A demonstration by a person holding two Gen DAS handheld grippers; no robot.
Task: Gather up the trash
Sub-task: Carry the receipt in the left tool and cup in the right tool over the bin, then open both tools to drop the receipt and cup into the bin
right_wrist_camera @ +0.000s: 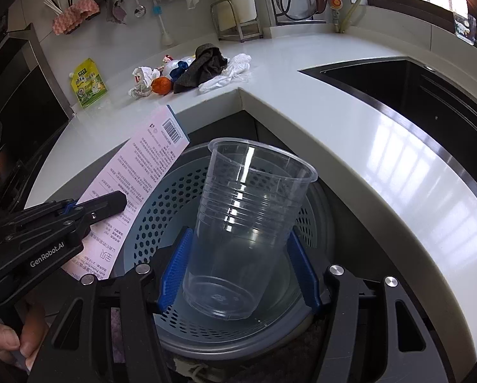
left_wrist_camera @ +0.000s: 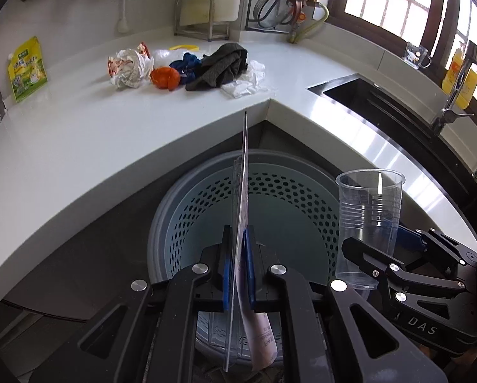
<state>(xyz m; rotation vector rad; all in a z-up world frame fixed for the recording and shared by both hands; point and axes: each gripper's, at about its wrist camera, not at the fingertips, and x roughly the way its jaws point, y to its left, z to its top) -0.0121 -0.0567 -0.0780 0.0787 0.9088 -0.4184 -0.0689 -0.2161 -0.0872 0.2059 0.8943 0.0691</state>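
Note:
My left gripper (left_wrist_camera: pixel 239 255) is shut on a flat pink printed card package (left_wrist_camera: pixel 243 191), seen edge-on, held above the grey-blue perforated trash bin (left_wrist_camera: pixel 289 191). The card (right_wrist_camera: pixel 136 178) and left gripper (right_wrist_camera: pixel 110 204) show at the left in the right wrist view. My right gripper (right_wrist_camera: pixel 238 255) is shut on a clear plastic cup (right_wrist_camera: pixel 244 223), held upright above the bin (right_wrist_camera: pixel 161 204). The cup (left_wrist_camera: pixel 369 210) and right gripper (left_wrist_camera: pixel 382 252) also show at the right in the left wrist view. A pile of trash (left_wrist_camera: pixel 187 67) lies on the white counter (left_wrist_camera: pixel 78 134).
The pile holds crumpled paper (left_wrist_camera: pixel 129 67), an orange wad (left_wrist_camera: pixel 165 78), a blue wad (left_wrist_camera: pixel 188 63), a dark cloth (left_wrist_camera: pixel 222 67) and white plastic (left_wrist_camera: pixel 249 81). A green pouch (left_wrist_camera: pixel 27 68) leans on the wall. A sink (left_wrist_camera: pixel 382 105) and faucet (left_wrist_camera: pixel 455 95) are right.

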